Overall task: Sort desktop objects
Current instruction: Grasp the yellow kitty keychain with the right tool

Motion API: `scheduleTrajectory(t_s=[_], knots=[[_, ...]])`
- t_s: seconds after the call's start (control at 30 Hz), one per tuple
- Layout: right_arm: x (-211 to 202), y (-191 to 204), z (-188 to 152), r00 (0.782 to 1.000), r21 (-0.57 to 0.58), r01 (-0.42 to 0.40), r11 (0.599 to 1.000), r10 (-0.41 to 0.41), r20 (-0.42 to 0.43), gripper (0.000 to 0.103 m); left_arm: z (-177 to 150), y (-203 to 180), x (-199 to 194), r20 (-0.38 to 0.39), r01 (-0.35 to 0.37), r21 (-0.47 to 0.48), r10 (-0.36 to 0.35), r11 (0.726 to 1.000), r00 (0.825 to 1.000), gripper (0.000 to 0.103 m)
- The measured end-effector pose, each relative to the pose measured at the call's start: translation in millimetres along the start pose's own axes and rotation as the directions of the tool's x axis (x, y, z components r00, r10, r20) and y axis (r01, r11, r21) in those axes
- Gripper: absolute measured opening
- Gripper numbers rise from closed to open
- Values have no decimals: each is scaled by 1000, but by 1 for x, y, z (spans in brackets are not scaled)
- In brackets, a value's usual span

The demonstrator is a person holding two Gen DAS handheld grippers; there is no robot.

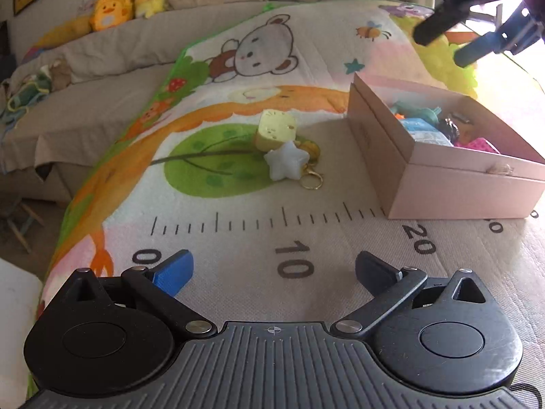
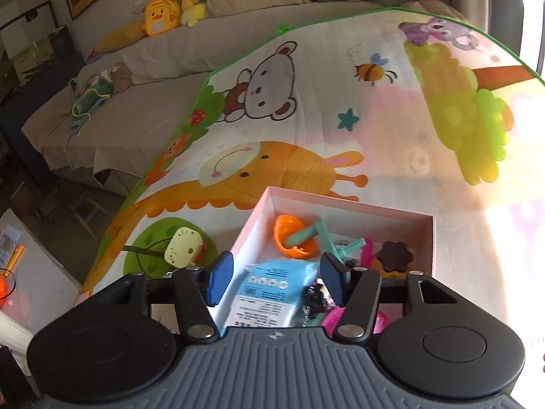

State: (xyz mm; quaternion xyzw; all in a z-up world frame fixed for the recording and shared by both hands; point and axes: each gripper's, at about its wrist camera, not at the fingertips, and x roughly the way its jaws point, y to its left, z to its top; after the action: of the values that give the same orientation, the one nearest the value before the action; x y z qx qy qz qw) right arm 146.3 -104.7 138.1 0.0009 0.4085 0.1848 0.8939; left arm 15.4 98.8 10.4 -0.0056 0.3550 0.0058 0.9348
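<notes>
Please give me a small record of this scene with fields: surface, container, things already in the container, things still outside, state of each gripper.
surface: cartoon animal play mat
container: open pink box
in box: orange pacifier, blue packet, dark flower-shaped piece, others unclear
outside: yellow toy block, white star keychain, touching each other
left gripper: open, empty, fingers apart
right gripper: open over the box, empty
</notes>
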Motion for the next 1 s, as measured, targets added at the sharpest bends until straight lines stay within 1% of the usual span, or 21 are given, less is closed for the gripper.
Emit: scheduleTrajectory(t_s=[0.07, 0.13, 0.17, 0.23, 0.27, 0.33, 0.37, 0.4, 0.43, 0.47, 0.5, 0.6, 0.63, 0.77, 0.87, 0.9, 0.93, 1.0], knots=[[18, 30, 9, 1000, -51, -18, 999, 17, -14, 67, -1, 4, 0, 7, 14, -22, -14, 1000, 1000, 103], [43, 56, 17, 998, -69, -51, 996, 48, -51, 82, -2, 4, 0, 10, 19, -30, -19, 999, 1000, 103], [58, 68, 20, 995, -70, -67, 995, 61, -79, 84, -2, 3, 0, 13, 20, -30, -19, 999, 1000, 103], [92, 89, 24, 989, -81, -74, 994, 63, -133, 84, -2, 5, -1, 17, 26, -40, -25, 999, 1000, 103], [109, 98, 25, 988, -99, -59, 993, 44, -148, 84, -1, 6, -1, 21, 33, -49, -32, 998, 999, 103], [139, 110, 25, 987, -128, -1, 992, -19, -160, 84, -2, 9, -3, 27, 35, -69, -34, 997, 999, 103], [152, 111, 24, 984, -129, 20, 991, -42, -170, 82, -3, 11, -4, 27, 30, -77, -28, 997, 999, 103], [161, 111, 22, 980, -121, 26, 992, -49, -191, 70, -4, 13, -6, 22, 28, -87, -26, 996, 999, 103], [168, 111, 20, 973, -111, 16, 994, -40, -226, 51, -6, 16, -10, 19, 37, -90, -36, 995, 999, 103], [170, 110, 17, 967, -100, -5, 995, -21, -256, 47, -9, 18, -14, 20, 52, -86, -50, 995, 999, 103], [168, 109, 12, 963, -98, -35, 995, 7, -269, 44, -12, 20, -18, 18, 69, -76, -68, 995, 998, 103], [149, 113, -9, 956, -149, -93, 985, 47, -290, 43, -23, 23, -31, 7, 118, -18, -118, 993, 993, 103], [140, 114, -19, 950, -162, -120, 979, 66, -305, 43, -28, 23, -36, 4, 132, 5, -132, 991, 991, 103], [96, 115, -62, 928, -179, -222, 958, 151, -340, 43, -39, 18, -49, -5, 163, 50, -163, 985, 987, 103], [58, 106, -93, 916, -152, -271, 951, 206, -345, 43, -44, 10, -55, -4, 168, 75, -168, 983, 986, 103], [47, 101, -102, 916, -139, -273, 952, 213, -341, 43, -45, 6, -55, -7, 168, 85, -168, 982, 986, 103], [36, 94, -111, 923, -134, -261, 956, 207, -324, 42, -46, 1, -56, -17, 183, 100, -182, 978, 983, 103], [12, 77, -127, 945, -137, -222, 965, 179, -274, 42, -48, -10, -58, -28, 205, 127, -203, 971, 979, 103]])
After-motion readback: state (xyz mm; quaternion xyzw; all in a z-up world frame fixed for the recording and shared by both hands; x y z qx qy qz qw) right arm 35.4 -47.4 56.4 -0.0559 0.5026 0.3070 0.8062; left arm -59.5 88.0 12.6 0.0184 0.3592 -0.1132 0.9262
